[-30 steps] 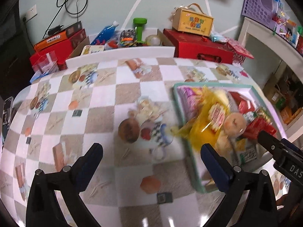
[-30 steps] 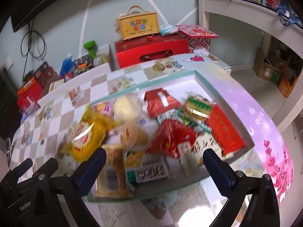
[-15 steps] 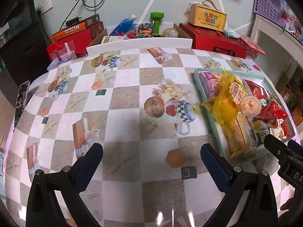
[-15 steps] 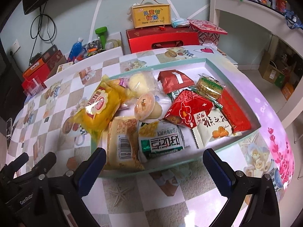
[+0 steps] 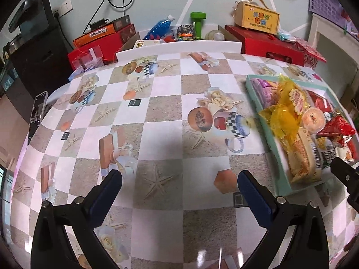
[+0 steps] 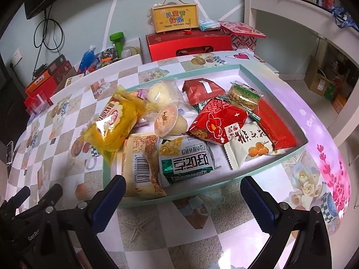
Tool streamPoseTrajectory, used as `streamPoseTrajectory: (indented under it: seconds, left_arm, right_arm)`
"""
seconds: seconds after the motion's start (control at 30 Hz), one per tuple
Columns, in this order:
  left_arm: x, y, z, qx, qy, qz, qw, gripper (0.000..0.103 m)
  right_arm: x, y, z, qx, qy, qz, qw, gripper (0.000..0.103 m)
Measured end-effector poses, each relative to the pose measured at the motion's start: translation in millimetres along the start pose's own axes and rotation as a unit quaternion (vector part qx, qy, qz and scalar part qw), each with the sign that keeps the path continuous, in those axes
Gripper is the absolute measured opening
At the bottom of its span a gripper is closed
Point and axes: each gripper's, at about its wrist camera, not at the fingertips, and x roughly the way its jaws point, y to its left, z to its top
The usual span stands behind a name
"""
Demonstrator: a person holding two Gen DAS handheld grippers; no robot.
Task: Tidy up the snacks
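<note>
Snacks (image 6: 197, 132) lie heaped in the teal tray (image 6: 289, 154) on the tabletop (image 5: 157, 139), the yellow bag (image 6: 112, 123) spilling over the tray's left rim. Just short of the tray's near wall, the right hand-held gripper (image 6: 182, 192) hangs spread and empty; further left of the tray, the left hand-held gripper (image 5: 179, 185) is likewise spread over bare cloth. Any pick should probably take one top packet, pinched by its crimped edge.

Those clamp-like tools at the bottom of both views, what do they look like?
Each is a black plastic two-finger gripper. The left gripper and right gripper have angled black arms with silver rivets and ribbed dark-blue pads. White lettering starting "GenRo" marks the left gripper's body in the right wrist view.
</note>
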Motion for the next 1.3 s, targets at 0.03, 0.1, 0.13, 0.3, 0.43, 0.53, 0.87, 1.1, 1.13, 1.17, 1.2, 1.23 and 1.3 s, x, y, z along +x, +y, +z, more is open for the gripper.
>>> streamPoseTrajectory:
  seconds: [0.03,0.1,0.13,0.3,0.43,0.53,0.87,1.1,1.13,1.17,1.2,1.23,1.3]
  left_arm:
    - [0.7,-0.3,-0.4,0.0,-0.001,0.001,1.0,0.102]
    - [1.3,0.2,-0.6,-0.006,-0.004,-0.001,1.0,0.102]
    - [1.7,0.5,-0.5,-0.007,-0.005,-0.003,1.0,0.102]
    - [5.8,0.3,-0.8,-0.006,-0.002,-0.004,1.0,0.102]
    - [7.2,2.0,-1.1,-0.01,-0.003,-0.01,0.9999,0.102]
    - [8.6,2.6,-1.6,-0.01,-0.005,-0.011,0.9999,0.102]
    - [17.5,1.4,-3.4,-0.01,0.007,-0.014,0.9998,0.102]
    - [18.5,2.8,-3.3,-0.011,0.008,-0.017,0.9998,0.102]
    - [18.7,3.1,-3.2,-0.011,0.008,-0.017,0.9998,0.102]
    - [18.7,2.9,-3.3,-0.011,0.008,-0.017,0.9998,0.102]
    - [19.0,3.0,-3.4,-0.011,0.009,-0.017,0.9998,0.102]
    - [19.6,3.2,-3.6,-0.011,0.01,-0.016,0.9998,0.102]
    - [19.5,3.1,-3.6,-0.01,0.01,-0.015,0.9998,0.102]
  right_arm:
    - [1.2,0.3,-0.1,0.0,0.001,0.0,1.0,0.103]
    - [4.4,0.9,-0.4,-0.001,0.003,0.0,1.0,0.103]
    - [5.5,1.3,-0.4,-0.001,0.004,0.0,1.0,0.103]
    - [7.4,4.7,0.2,-0.004,0.001,0.001,1.0,0.103]
    - [11.3,7.7,-1.1,-0.008,0.001,0.002,1.0,0.103]
    - [15.0,8.8,-1.3,-0.008,0.006,0.0,1.0,0.103]
    - [21.5,15.7,-1.2,-0.019,0.007,0.001,1.0,0.103]
    - [20.9,15.5,-1.0,-0.021,0.007,-0.004,1.0,0.103]
    - [21.0,15.7,-1.0,-0.021,0.008,-0.005,1.0,0.103]
    - [20.9,15.9,-1.1,-0.023,0.008,-0.006,1.0,0.103]
    - [20.9,16.2,-1.1,-0.024,0.008,-0.008,1.0,0.103]
    - [20.5,16.5,-1.2,-0.025,0.008,-0.008,1.0,0.103]
    - [19.4,16.8,-1.1,-0.027,0.007,-0.008,1.0,0.103]
